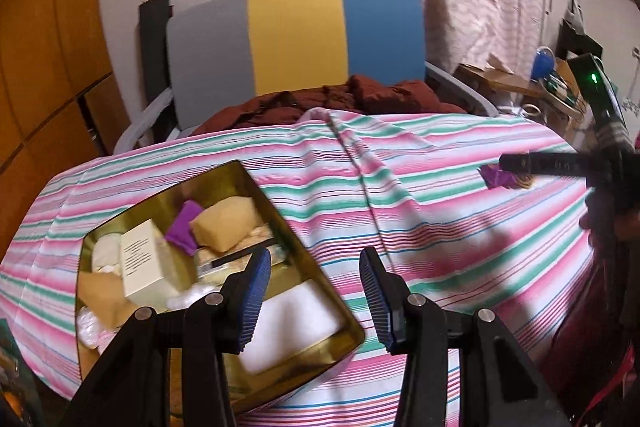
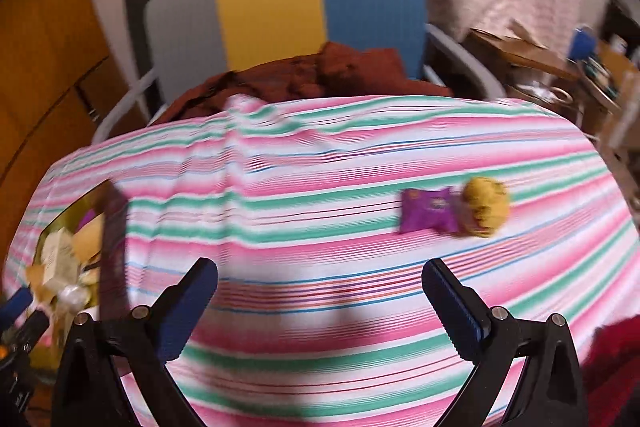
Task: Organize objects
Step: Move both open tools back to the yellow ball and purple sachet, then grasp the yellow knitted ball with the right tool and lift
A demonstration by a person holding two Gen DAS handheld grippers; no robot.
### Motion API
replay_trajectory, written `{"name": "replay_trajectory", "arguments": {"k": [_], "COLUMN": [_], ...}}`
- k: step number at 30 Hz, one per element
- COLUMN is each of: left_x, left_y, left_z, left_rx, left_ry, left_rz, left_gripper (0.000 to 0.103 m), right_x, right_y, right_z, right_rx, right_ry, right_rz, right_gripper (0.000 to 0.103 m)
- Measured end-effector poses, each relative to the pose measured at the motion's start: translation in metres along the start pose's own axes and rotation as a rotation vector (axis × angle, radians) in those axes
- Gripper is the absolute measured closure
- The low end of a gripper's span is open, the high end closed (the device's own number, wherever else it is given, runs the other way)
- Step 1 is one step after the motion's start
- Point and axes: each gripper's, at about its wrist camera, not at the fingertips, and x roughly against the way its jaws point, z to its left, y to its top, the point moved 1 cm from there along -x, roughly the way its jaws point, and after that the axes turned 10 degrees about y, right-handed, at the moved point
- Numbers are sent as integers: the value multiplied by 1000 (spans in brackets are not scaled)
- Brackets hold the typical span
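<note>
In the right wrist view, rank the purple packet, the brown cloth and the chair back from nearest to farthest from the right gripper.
1. Purple packet: on the striped cloth, ahead and right of the right gripper, beside a yellow object.
2. Brown cloth: past the table's far edge.
3. Chair back: behind the brown cloth, farthest.

A maroon garment [image 1: 344, 99] lies on the tricolour chair [image 1: 296, 39].

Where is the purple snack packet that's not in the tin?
In the right wrist view, the purple packet lies on the striped cloth, right of centre, touching a yellow ball-like thing, far from the gold tin.
</note>
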Motion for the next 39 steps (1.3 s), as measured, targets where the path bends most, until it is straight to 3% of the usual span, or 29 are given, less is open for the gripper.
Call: {"name": "replay_trajectory", "arguments": {"k": [15, 29, 32, 34, 35, 39], "left_x": [-19, -42, -48, -51, -53, -64], "left_y": [6, 7, 10, 13, 14, 25], "left_z": [-58, -101, -112, -120, -123, -139], "left_rx": [-91, -154, -162, -170, -170, -159], "left_ry": [-128, -190, -208, -214, -219, -249], "left_rz": [62, 136, 153, 155, 157, 176], "left_gripper": [56, 56, 56, 57, 56, 57], "right_x": [9, -60, -73, -80, -83, -77], "right_y": [29, 29, 27, 29, 28, 31], "right_z": [-161, -218, -222, -221, -220, -214], "right_rx": [-392, -554, -584, -564, -555, -511], "right_ry": [-172, -79, -20, -7, -2, -9], "right_rz": [-87, 35, 79, 101, 114, 113], "right_gripper": [0, 1, 7, 21, 40, 55]}}
